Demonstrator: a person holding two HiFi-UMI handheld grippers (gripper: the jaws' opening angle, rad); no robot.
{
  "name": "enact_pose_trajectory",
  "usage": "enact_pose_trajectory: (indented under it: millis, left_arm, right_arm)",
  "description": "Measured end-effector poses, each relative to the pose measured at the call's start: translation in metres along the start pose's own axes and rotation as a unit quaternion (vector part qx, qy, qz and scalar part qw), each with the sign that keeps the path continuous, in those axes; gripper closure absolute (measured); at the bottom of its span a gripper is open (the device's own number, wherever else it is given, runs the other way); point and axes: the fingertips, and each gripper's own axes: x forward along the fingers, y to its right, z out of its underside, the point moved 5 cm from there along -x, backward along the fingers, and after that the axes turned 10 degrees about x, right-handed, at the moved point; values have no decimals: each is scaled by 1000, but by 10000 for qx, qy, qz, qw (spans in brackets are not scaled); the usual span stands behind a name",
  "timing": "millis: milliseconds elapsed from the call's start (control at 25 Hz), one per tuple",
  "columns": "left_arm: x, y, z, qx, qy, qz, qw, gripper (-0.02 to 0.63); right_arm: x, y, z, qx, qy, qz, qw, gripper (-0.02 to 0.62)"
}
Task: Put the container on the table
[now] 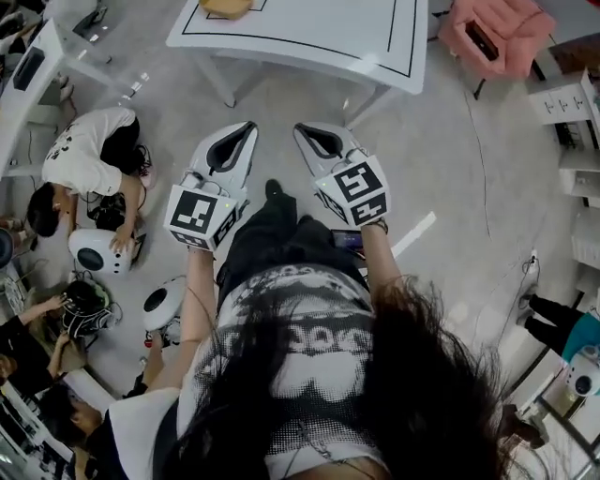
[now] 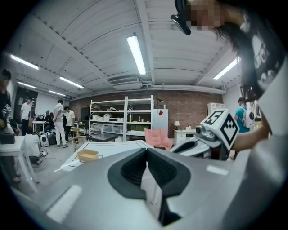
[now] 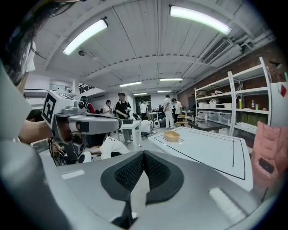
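Observation:
A tan open container (image 1: 225, 7) stands on the white table (image 1: 309, 37) with a black outline, at the far edge of the head view. My left gripper (image 1: 247, 127) and right gripper (image 1: 302, 129) are held side by side over the floor, short of the table, both pointing toward it. Both are shut with nothing between the jaws. In the left gripper view the left gripper (image 2: 147, 152) faces the container (image 2: 87, 155) on the table (image 2: 112, 148). From the right gripper (image 3: 143, 155), the container (image 3: 171, 135) shows on the table (image 3: 211, 150).
A pink chair (image 1: 497, 33) stands right of the table. People sit on the floor at the left (image 1: 89, 155) among white rounded devices (image 1: 98, 251). Shelving (image 2: 121, 117) lines the far wall. The table's legs (image 1: 223, 84) stand just ahead of me.

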Motion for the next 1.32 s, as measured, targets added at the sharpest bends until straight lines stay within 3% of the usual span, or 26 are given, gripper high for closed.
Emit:
enact_pose_trajectory:
  millis: [240,560,760,1040,1320]
  left_arm:
    - [-6,64,-2,54,72,295,9995,606]
    - [-21,109,-11,190,88,530,9984,606]
    - [-3,108,16,117,214,551,9982,606]
    - [-15,115,3,249,75,461,9986,606]
    - [56,73,61,268,144,542,9981,606]
  right_arm:
    - [-52,-8,21,-33,173,160,9997,595]
    - [-96,-20,33,-77,275,321,9991,595]
    - [-87,-5,53,-145,306,435,9985,595]
    - [-101,-19,46,-163,408,344,9984,595]
    - [-32,43,70,-229,431,507,9975,595]
